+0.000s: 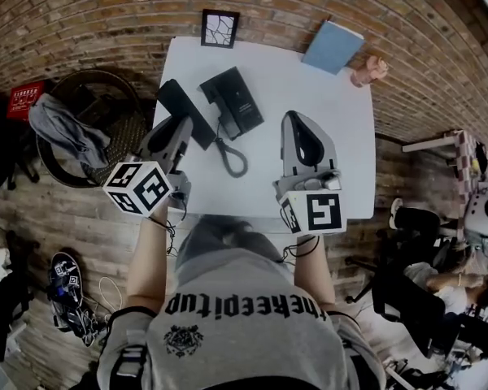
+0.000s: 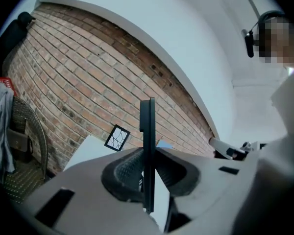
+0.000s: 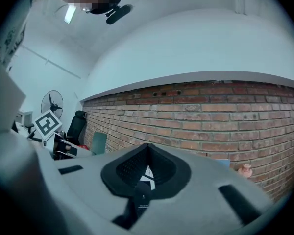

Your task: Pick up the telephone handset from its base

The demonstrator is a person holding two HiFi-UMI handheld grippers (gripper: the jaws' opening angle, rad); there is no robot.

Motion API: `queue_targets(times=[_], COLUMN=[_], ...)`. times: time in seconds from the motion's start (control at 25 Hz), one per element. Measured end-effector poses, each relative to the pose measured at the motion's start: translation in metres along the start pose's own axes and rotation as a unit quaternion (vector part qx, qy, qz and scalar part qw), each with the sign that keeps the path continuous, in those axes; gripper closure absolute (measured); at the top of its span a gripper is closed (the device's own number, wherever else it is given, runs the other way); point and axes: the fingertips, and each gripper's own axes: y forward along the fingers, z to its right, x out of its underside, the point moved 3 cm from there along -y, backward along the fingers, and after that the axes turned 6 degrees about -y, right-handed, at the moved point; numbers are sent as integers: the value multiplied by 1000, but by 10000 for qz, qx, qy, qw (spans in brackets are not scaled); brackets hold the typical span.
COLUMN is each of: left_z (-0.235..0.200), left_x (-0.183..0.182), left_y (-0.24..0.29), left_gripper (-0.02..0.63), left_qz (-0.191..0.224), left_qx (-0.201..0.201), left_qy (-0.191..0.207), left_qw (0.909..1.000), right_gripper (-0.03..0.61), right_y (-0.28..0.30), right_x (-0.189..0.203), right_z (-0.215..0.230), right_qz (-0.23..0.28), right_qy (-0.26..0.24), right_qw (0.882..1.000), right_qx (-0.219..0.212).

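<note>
A black telephone base [image 1: 234,101] lies on the white table [image 1: 309,88], towards its back left. The black handset [image 1: 181,108] is off the base, to its left, and my left gripper [image 1: 181,125] is shut on it. In the left gripper view the handset [image 2: 147,131] stands edge-on between the two pads [image 2: 125,168], lifted in front of the brick wall. A coiled cord [image 1: 229,158] loops from the base across the table. My right gripper [image 1: 298,120] hovers over the table to the right of the base, with its jaws together at the tips [image 3: 147,149] and nothing held.
At the table's back edge stand a small black picture frame [image 1: 220,28], a blue notebook [image 1: 332,47] and a pink figurine [image 1: 369,70]. A wicker chair [image 1: 106,88] with a grey cloth is left of the table. A brick wall [image 3: 210,126] stands behind.
</note>
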Motion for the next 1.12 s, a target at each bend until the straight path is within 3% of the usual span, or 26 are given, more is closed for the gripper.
queue_targets(times=[0.36,1.12], left_z=[32,104], left_x=[-20,-25], left_y=[-48,-116], left_gripper=[546,546], left_qz=[531,1377], left_qx=[-386,-1058], left_qy=[449,1323], left_qw=[9968,9759], right_gripper=[575,575], right_y=[-16,-67], right_x=[-14,-33], right_z=[-4,-2], right_qz=[184,657], right_qy=[16,3], right_qw=[9992,9944], right_qx=[-344,-826])
